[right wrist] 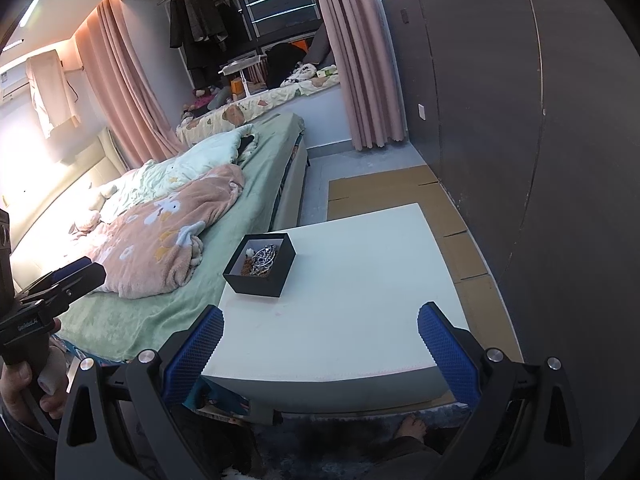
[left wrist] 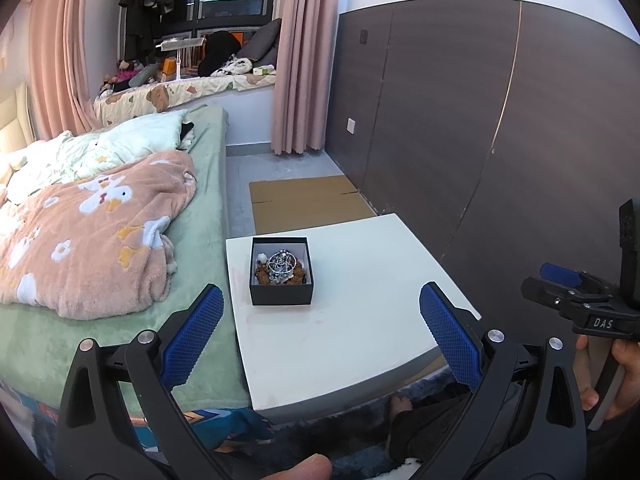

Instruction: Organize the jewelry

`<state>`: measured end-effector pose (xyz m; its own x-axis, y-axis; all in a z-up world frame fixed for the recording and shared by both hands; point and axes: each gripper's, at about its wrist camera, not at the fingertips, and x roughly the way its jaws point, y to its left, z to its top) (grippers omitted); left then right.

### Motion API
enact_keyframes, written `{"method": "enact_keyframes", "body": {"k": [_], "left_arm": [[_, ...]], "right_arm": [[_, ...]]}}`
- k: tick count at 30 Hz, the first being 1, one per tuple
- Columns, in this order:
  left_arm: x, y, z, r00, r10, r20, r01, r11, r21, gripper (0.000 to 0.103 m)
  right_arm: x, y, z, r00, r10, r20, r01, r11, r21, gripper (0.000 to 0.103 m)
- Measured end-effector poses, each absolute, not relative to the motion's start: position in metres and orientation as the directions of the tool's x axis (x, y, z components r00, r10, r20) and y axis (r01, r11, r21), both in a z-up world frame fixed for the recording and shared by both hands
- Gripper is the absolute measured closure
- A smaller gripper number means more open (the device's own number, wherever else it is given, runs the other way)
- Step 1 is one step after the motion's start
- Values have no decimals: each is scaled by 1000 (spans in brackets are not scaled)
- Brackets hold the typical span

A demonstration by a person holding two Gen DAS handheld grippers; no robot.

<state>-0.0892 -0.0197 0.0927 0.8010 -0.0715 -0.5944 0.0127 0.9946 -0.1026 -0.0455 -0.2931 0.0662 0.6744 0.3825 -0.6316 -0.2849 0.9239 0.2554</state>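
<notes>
Left hand-held gripper (left wrist: 320,320): I hold it low at the bottom of the frame, level, its blue pads spread wide and released, nothing between them.
Right hand-held gripper (right wrist: 320,332): the same pose, pads spread wide, released and bare, aimed over the near edge of the worktop (right wrist: 360,300).
Black box (left wrist: 281,270): centre of the frame, on the worktop's far left part, lid off.
Jewelry (left wrist: 282,266): heaped inside the box.
Bed (left wrist: 120,240): left, beside the worktop.
</notes>
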Motion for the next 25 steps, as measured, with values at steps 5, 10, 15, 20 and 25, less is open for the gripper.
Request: {"method": "enact_keyframes", "body": {"k": [5, 10, 15, 20, 25], "left_arm": [[-91, -22, 94, 807, -81, -585, 29, 995, -97, 5], [-91, -25, 93, 818, -62, -571, 18, 996, -82, 5], [-91, -28, 89, 814, -56, -579, 23, 998, -63, 5], [-87, -27, 84, 802, -22, -596, -5, 999, -42, 5], [-89, -26, 88, 810, -2, -587, -22, 999, -34, 5]], "right_arm": [[-47, -296, 67, 676, 371, -636, -280, 928, 244, 8], [-52, -293, 69, 688, 352, -635, -279, 936, 217, 8], [-55, -289, 63, 682, 344, -645, -285, 938, 199, 8], [-52, -287, 59, 683, 342, -646, -288, 938, 193, 8], [-46, -289, 61, 686, 352, -637, -290, 935, 204, 8]]}}
